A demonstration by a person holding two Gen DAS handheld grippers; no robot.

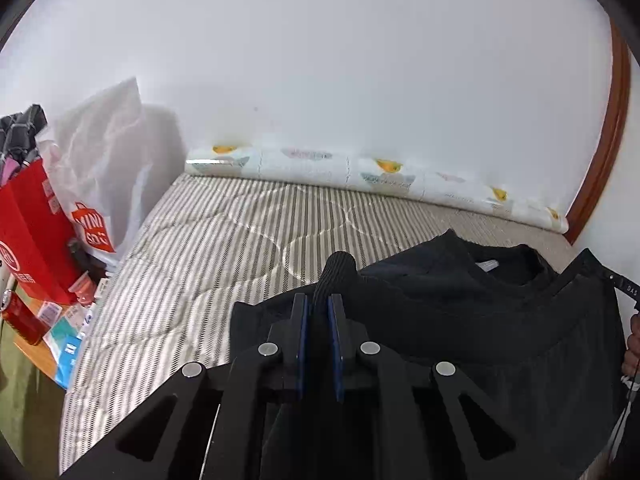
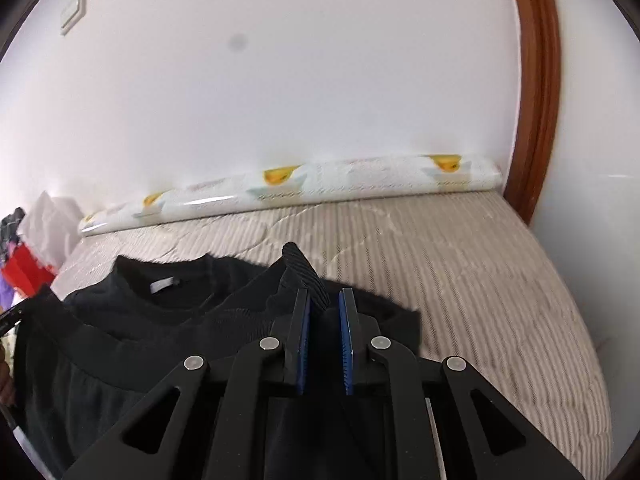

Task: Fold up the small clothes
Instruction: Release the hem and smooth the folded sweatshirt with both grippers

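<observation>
A black top lies on the striped mattress, its collar with a white neck label towards the wall. Its near part is raised between my two grippers, and a dark band runs across from one to the other. My left gripper is shut on a ribbed black end that sticks up past its blue pads. My right gripper grips the other ribbed end, which bends left over the fingertip. Dark fabric fills the gap between its pads.
The striped mattress runs to a white wall, where a rolled printed sheet lies. A red box, a white shopping bag and clutter stand at the left. A brown wooden frame is at the right. A hand shows.
</observation>
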